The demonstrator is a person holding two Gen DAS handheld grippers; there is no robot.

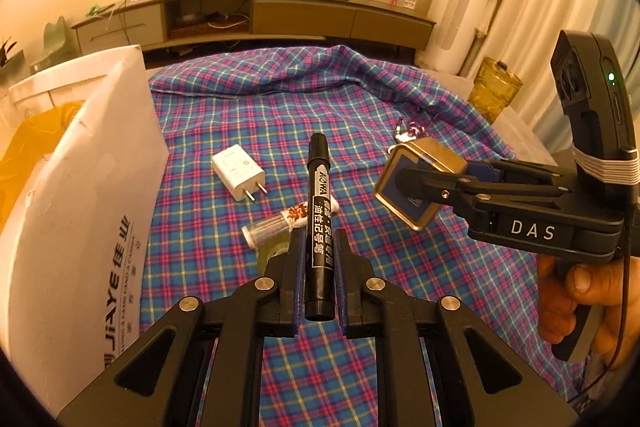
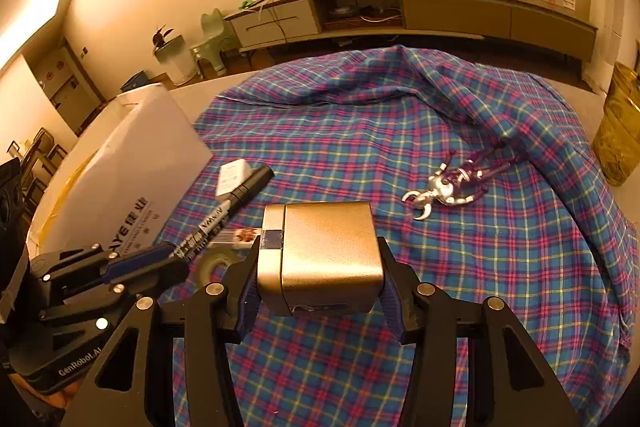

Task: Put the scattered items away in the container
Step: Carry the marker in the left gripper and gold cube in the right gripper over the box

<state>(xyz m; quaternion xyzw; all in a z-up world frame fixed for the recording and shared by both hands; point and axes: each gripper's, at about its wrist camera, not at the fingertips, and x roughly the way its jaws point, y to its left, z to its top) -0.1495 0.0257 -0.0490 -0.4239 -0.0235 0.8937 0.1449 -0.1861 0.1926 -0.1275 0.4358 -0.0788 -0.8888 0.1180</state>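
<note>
My left gripper [image 1: 318, 251] is shut on a black marker [image 1: 319, 211] and holds it above the plaid cloth; the marker also shows in the right wrist view [image 2: 232, 205]. My right gripper [image 2: 320, 267] is shut on a gold metal tin [image 2: 324, 251], seen from the left wrist view [image 1: 416, 183] raised at the right. The white cardboard box [image 1: 80, 211] stands open at the left [image 2: 132, 179]. A white charger plug [image 1: 239, 171], a small clear tube [image 1: 280, 223] and a roll of tape [image 2: 218, 261] lie on the cloth. A silver-purple toy figure [image 2: 452, 187] lies at the right.
A blue-pink plaid cloth [image 2: 360, 131] covers the table, bunched at the far edge. An amber glass jar [image 1: 496, 91] stands at the right edge. A TV cabinet [image 1: 260, 15] runs along the far wall.
</note>
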